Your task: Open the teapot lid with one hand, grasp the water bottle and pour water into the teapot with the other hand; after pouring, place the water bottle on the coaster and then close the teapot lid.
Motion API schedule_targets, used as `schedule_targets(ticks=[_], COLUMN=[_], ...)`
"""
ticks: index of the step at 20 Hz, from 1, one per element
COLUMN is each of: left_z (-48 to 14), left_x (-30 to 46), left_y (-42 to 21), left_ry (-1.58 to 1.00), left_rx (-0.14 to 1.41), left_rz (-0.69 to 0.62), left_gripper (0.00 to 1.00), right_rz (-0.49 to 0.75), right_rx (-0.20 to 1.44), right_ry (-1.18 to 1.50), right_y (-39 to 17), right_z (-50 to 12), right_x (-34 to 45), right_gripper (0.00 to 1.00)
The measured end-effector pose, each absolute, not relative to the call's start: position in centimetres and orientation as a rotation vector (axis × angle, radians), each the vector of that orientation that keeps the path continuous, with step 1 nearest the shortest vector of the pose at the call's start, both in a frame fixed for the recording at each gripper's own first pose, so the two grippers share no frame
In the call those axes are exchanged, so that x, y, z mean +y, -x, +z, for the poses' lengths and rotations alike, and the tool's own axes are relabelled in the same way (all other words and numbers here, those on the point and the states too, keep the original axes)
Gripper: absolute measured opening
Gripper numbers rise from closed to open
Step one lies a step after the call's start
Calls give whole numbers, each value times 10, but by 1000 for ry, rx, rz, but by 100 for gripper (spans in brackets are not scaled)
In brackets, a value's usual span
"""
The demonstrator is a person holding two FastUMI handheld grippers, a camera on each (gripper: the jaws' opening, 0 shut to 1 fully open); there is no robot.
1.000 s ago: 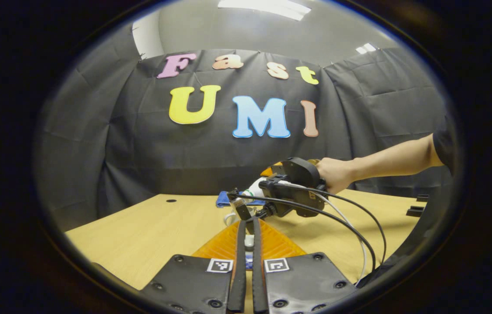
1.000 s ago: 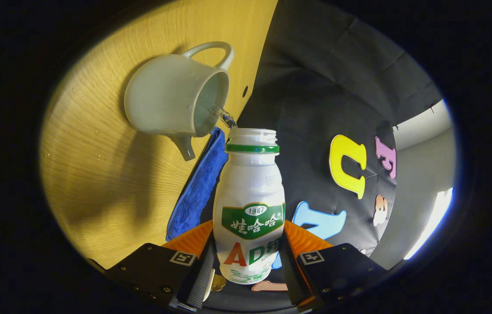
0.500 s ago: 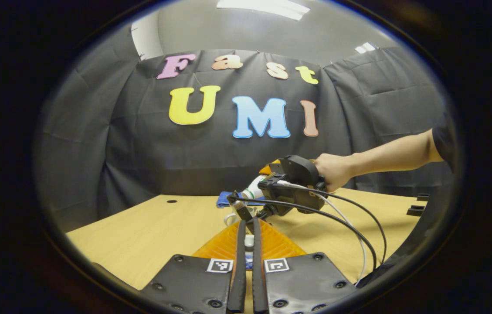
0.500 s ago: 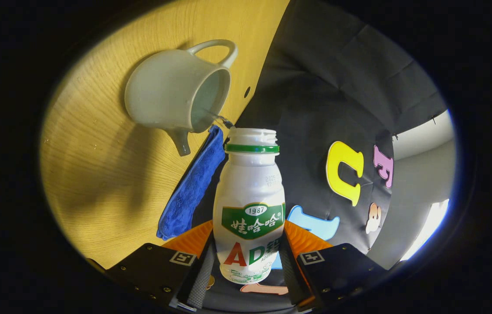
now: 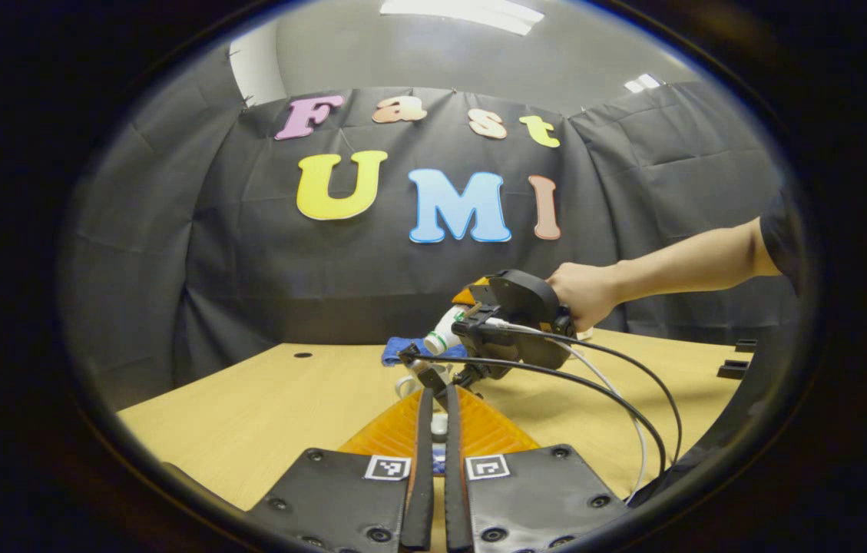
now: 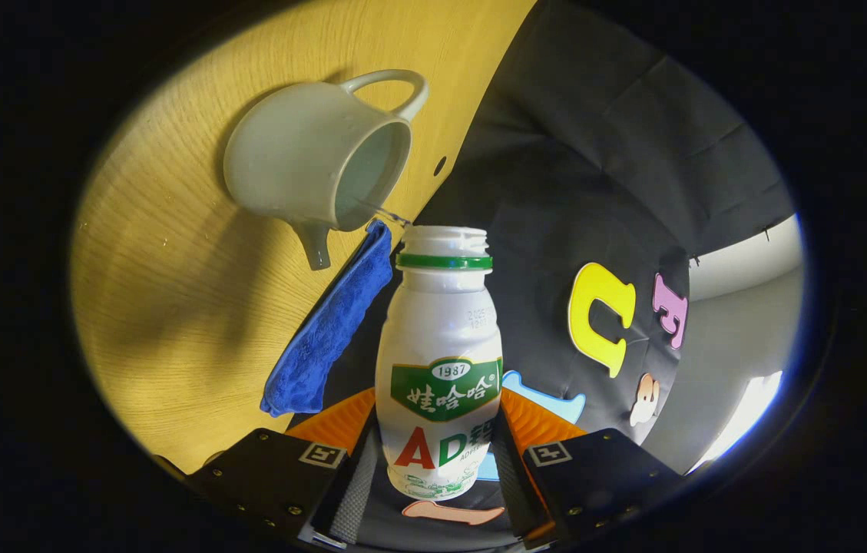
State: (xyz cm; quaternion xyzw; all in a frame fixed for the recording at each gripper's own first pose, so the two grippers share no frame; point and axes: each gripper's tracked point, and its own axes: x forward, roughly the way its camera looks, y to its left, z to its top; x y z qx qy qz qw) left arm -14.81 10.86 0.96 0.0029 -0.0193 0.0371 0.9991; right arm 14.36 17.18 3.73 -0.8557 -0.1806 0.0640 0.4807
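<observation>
My right gripper (image 6: 437,461) is shut on a white water bottle (image 6: 439,346) with a green neck ring and no cap. The bottle is tipped toward the open white teapot (image 6: 314,165), and a thin trickle of water runs from its mouth into the pot. In the left gripper view a hand (image 5: 583,296) holds that right gripper (image 5: 506,338) and the tilted bottle (image 5: 445,330) just above the teapot (image 5: 406,382). My left gripper (image 5: 433,395) is nearly closed on a small white piece, the teapot lid (image 5: 439,425). The blue cloth coaster (image 6: 329,330) lies beside the teapot.
The wooden table (image 5: 264,407) has a small round hole (image 5: 301,354) at its far left. Black cables (image 5: 633,399) trail from the right gripper toward the near right. Small black parts (image 5: 732,369) lie at the table's right edge.
The right gripper has risen a little and drifted left over the teapot. The stream of water has thinned to a trickle. The left gripper has stayed put.
</observation>
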Motion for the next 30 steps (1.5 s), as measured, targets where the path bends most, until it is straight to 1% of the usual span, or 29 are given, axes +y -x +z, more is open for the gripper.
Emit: schedule_targets(ticks=[15, 16, 17, 18, 25, 30], left_z=[11, 11, 11, 12, 10, 9], left_x=[108, 107, 107, 107, 109, 110], left_y=[149, 150, 150, 150, 149, 150], left_ry=[-13, -14, -18, -20, -13, -13], left_rx=[-41, -40, -39, -40, -39, -35], left_rz=[72, 70, 72, 72, 72, 72], left_gripper=[12, 17, 12, 12, 12, 12], right_rz=[135, 136, 134, 129, 138, 168], right_rx=[-551, -559, -568, -574, -561, -515], right_ry=[2195, 2198, 2201, 2202, 2200, 2191], right_y=[-136, -136, -135, -136, -139, -145], right_z=[54, 55, 56, 59, 53, 32], right_x=[186, 188, 189, 191, 195, 191], right_gripper=[71, 71, 71, 71, 71, 71])
